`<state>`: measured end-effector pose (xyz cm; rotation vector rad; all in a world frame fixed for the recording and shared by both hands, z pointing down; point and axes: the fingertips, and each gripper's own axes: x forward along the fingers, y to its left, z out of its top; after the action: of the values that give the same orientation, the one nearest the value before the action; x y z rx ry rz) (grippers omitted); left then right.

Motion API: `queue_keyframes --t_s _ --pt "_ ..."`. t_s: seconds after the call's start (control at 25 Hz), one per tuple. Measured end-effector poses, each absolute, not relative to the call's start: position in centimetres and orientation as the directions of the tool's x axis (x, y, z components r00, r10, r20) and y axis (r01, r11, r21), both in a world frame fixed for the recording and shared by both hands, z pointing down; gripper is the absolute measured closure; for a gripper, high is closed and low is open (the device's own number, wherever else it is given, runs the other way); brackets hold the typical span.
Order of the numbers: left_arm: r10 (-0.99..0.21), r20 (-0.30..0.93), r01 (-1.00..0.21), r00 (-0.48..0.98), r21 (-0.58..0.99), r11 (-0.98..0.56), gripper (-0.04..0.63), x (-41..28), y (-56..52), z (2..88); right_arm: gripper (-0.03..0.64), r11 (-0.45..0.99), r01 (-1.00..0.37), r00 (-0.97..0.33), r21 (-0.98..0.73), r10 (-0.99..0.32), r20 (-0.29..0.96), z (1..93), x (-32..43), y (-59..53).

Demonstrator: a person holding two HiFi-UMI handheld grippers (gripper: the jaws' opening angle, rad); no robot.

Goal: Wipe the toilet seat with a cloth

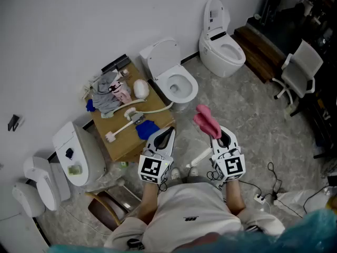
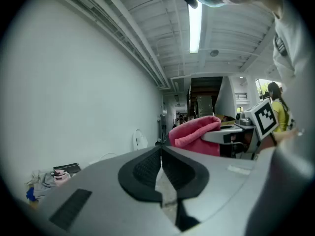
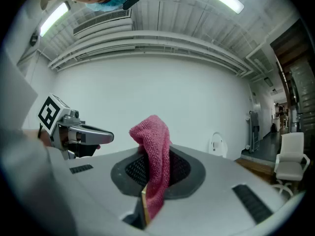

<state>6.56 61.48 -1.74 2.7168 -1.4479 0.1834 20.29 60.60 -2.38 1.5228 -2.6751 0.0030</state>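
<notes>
listing from the head view. right gripper (image 1: pixel 220 137), lower centre: jaws clamped on the pink cloth (image 1: pixel 206 120), which stands up past the tips. it is held by one end, probably so a loose fold is free for wiping. left gripper (image 1: pixel 165 136), just left of it: jaws pressed together with nothing between, seemingly spare. toilet seat (image 1: pixel 164 82), centre frame, lid (image 1: pixel 160 57) raised toward the wall, well apart from the cloth. wiping judged not yet begun. second toilet (image 1: pixel 224 49), upper right.
</notes>
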Motion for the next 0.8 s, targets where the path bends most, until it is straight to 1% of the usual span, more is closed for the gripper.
queue_keyframes --t_s 0.48,0.8 --pt "-0.842 0.146 -0.850 0.520 -0.016 -0.527 0.581 11.4 60.7 -1.3 0.594 0.527 -0.850 -0.527 0.004 -0.849 0.049 -2.1 25.1 59.1" --pt "-0.850 0.147 -0.857 0.505 -0.031 -0.515 0.581 11.7 58.3 -1.1 0.594 0.537 -0.843 -0.536 -0.001 -0.842 0.056 -1.4 25.5 56.3"
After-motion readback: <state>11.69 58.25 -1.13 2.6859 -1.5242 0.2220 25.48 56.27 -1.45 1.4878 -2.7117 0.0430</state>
